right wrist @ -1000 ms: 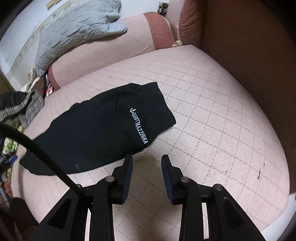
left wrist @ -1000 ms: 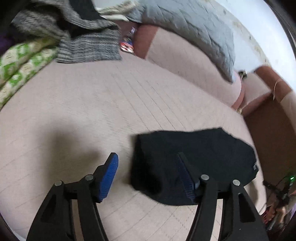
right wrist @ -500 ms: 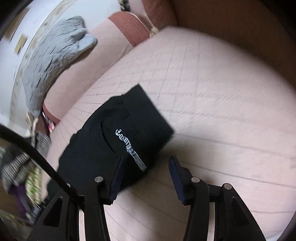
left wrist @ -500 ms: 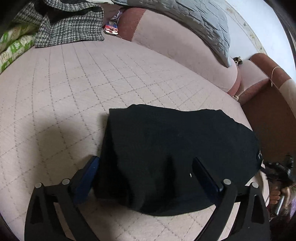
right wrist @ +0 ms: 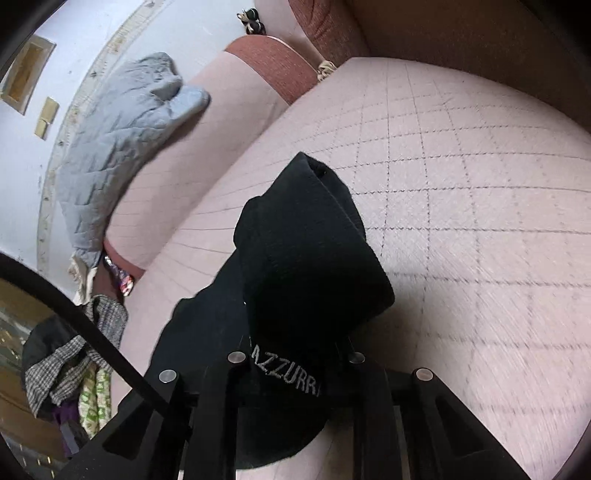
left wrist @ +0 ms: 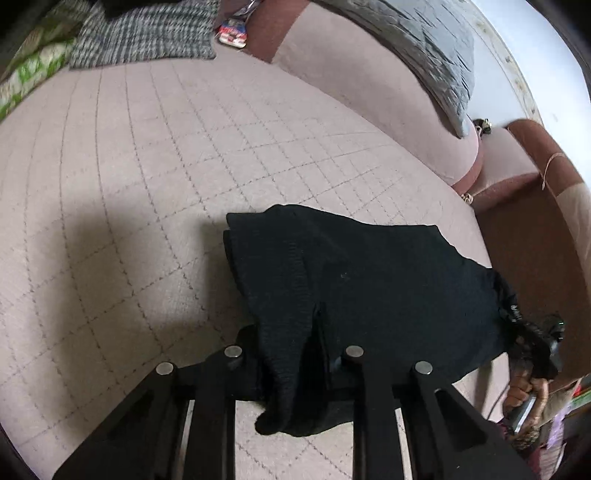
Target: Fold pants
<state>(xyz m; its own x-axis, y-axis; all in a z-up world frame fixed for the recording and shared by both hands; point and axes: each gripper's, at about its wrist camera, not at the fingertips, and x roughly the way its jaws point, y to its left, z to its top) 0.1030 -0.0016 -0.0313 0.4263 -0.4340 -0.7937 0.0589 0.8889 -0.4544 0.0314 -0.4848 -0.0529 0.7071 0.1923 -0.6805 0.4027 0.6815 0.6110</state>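
your left gripper and right gripper are each clamped on the black pants, already folded small on the quilted cushion; one last fold seems left.

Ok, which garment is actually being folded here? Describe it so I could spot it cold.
On the pink quilted sofa seat, toward the near edge, lie the black pants, pinched by both the left gripper and right gripper. Unlike the checked cloth further back, they are plain black with white lettering.
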